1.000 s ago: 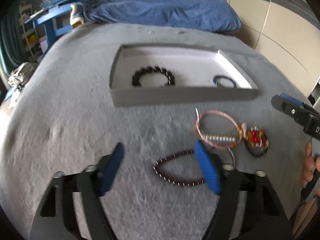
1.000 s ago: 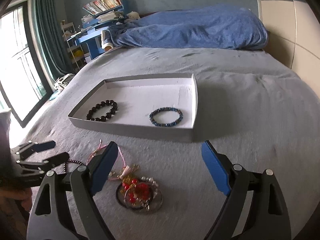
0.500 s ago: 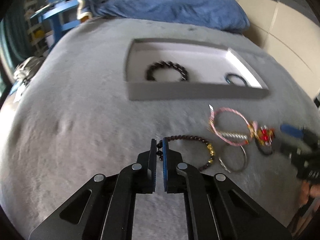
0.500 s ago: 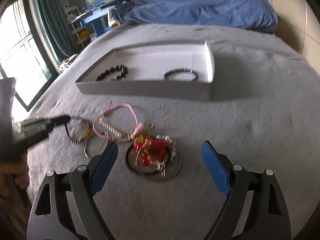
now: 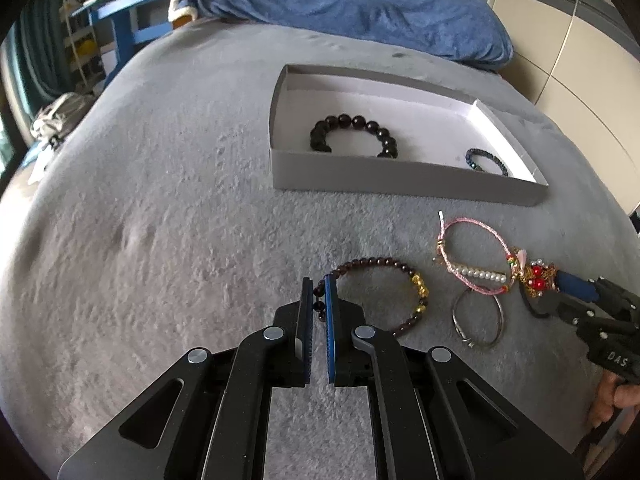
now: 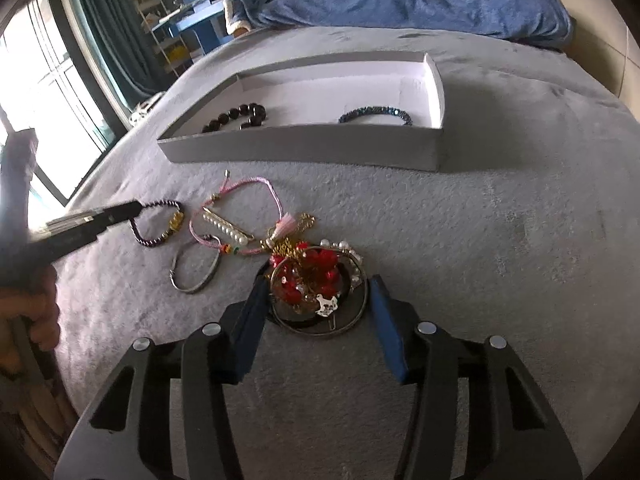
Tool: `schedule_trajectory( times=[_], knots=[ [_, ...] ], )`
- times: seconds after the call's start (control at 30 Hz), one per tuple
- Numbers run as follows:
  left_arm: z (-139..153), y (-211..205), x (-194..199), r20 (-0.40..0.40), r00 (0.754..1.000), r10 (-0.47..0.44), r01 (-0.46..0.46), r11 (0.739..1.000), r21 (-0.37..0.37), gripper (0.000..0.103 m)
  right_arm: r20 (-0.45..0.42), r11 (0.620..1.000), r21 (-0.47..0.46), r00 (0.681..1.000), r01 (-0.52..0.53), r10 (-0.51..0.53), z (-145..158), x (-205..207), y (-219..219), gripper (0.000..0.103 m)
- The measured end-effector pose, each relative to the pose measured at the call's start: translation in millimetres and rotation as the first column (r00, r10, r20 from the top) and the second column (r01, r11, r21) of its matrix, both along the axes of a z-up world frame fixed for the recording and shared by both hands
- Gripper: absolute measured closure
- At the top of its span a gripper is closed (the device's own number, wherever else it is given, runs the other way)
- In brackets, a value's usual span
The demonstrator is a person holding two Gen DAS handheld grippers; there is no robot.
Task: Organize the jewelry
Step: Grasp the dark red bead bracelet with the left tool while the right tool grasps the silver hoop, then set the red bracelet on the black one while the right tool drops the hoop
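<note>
My left gripper (image 5: pixel 318 285) is shut on the near-left edge of a dark red bead bracelet (image 5: pixel 384 263) with gold beads; the bracelet lies on the grey bed cover and also shows in the right wrist view (image 6: pixel 160 222). My right gripper (image 6: pixel 318 286) is open, its fingers on either side of a pile of red beads and metal bangles (image 6: pixel 316 280). A pink cord bracelet with pearls (image 5: pixel 474 256) and a thin silver bangle (image 5: pixel 478 318) lie between the two grippers. The grey tray (image 5: pixel 400 180) holds a black bead bracelet (image 5: pixel 352 134) and a blue bracelet (image 5: pixel 486 160).
The grey bed cover (image 5: pixel 160 220) stretches to the left of the tray. A blue duvet (image 5: pixel 360 4) lies at the far end. A blue desk with shelves (image 5: pixel 120 12) stands at the far left. A window (image 6: pixel 44 92) is on the left in the right wrist view.
My left gripper closed onto the dark red bracelet's edge. My right gripper moved forward and down, so its open fingers now flank the red bead pile.
</note>
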State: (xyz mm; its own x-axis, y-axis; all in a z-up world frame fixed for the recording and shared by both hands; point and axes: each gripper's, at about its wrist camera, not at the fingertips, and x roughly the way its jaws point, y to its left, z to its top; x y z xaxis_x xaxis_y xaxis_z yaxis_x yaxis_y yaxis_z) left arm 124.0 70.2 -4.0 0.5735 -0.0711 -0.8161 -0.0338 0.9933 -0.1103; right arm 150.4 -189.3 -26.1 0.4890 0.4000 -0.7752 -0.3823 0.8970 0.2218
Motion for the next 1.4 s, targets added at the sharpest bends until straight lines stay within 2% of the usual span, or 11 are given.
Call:
schedule_trajectory(
  times=[0.27, 0.47, 0.57, 0.6, 0.67, 0.77, 0.93, 1.03, 1.07, 1.17, 1.4],
  knots=[
    [3.1, -0.6, -1.6, 0.026, 1.000, -0.008, 0.008, 1.000, -0.006, 0.097, 0.150, 0.999, 0.045, 0.988, 0.015, -0.021, 31.0, -5.5, -6.3, 0.053],
    [3.9, -7.7, -1.9, 0.028, 0.999, -0.043, 0.043, 0.999, 0.001, 0.097, 0.132, 0.996, 0.046, 0.988, 0.075, -0.081, 28.4, 1.3, -17.2, 0.053],
    [-5.3, -8.2, 0.5, -0.020, 0.999, -0.044, 0.044, 0.999, -0.003, 0.096, 0.130, 0.996, 0.051, 0.988, 0.079, -0.085, 28.4, 2.8, -17.2, 0.053],
    [-8.4, -6.8, 1.6, -0.034, 0.999, -0.038, 0.037, 0.999, -0.011, 0.091, 0.131, 0.996, 0.052, 0.988, 0.078, -0.084, 28.7, 2.8, -17.6, 0.053],
    [-11.5, -3.6, 3.3, -0.040, 0.999, -0.029, 0.027, 0.999, -0.037, 0.086, 0.132, 0.996, 0.051, 0.988, 0.074, -0.080, 28.3, 2.9, -16.4, 0.053],
    [-13.9, -6.0, 4.5, -0.038, 0.999, -0.038, 0.037, 0.999, -0.021, 0.084, 0.131, 0.996, 0.051, 0.988, 0.072, -0.079, 27.9, 3.5, -15.5, 0.053],
    [-17.8, -15.4, 8.7, -0.027, 0.998, -0.063, 0.065, 0.997, 0.050, 0.084, 0.134, 0.997, 0.047, 0.988, 0.067, -0.073, 27.2, 2.4, -13.6, 0.053],
    [-14.9, -18.6, 7.3, -0.028, 0.996, -0.085, 0.087, 0.994, 0.062, 0.094, 0.134, 0.996, 0.049, 0.988, 0.068, -0.074, 26.9, 1.9, -14.2, 0.053],
    [-12.5, -17.5, 6.1, -0.023, 0.996, -0.086, 0.087, 0.995, 0.048, 0.097, 0.134, 0.996, 0.049, 0.988, 0.069, -0.075, 26.9, 1.9, -13.9, 0.053],
    [-2.9, -14.3, 2.4, 0.007, 0.997, -0.083, 0.083, 0.996, 0.015, 0.097, 0.137, 0.997, 0.049, 0.988, 0.067, -0.073, 26.9, 2.5, -12.6, 0.053],
    [38.7, -17.8, -9.0, 0.148, 0.981, -0.127, 0.135, 0.990, -0.042, 0.097, 0.166, 0.998, 0.042, 0.985, 0.041, -0.047, 33.5, 4.0, -5.9, 0.053]
  ],
)
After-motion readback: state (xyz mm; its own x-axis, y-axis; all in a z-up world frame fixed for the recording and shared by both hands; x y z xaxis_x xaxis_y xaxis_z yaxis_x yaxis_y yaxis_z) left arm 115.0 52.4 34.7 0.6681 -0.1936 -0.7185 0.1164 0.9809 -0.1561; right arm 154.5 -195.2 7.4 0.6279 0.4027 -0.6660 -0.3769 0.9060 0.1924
